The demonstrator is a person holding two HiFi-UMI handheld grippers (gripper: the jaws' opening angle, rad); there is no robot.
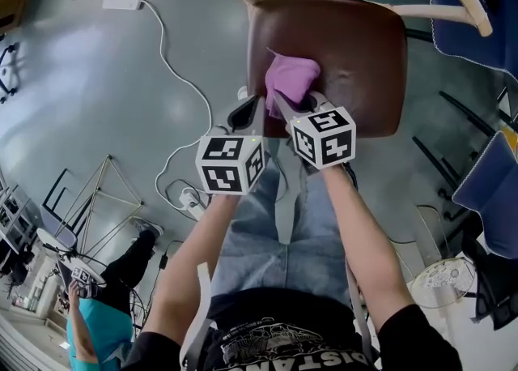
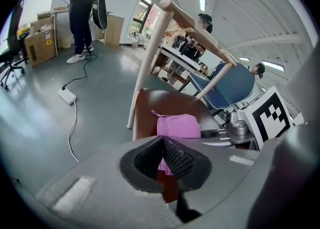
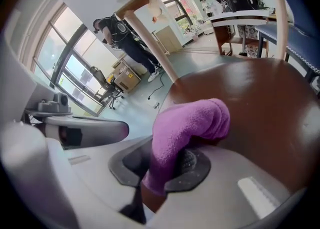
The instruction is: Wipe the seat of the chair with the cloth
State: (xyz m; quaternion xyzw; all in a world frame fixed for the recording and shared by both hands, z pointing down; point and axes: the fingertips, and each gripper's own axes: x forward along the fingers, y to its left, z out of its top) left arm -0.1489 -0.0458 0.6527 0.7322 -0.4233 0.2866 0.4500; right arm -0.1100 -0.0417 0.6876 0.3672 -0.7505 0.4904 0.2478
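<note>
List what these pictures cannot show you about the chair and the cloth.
Front edge of the seat, partly: head view, behind the left gripper and right gripper.
Backrest top: head view, cut off by the upper edge.
Whether the cloth presses the seat: right gripper view, its own fold hides the underside.

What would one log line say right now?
right gripper: jaws shut on purple cloth, held over chair seat | left gripper: jaws together, empty

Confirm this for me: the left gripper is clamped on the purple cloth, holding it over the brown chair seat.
One thing is wrong: the right gripper, not the left, is clamped on the purple cloth, holding it over the brown chair seat. The right gripper view shows the cloth pinched between its jaws. The left gripper has nothing between its own.
</note>
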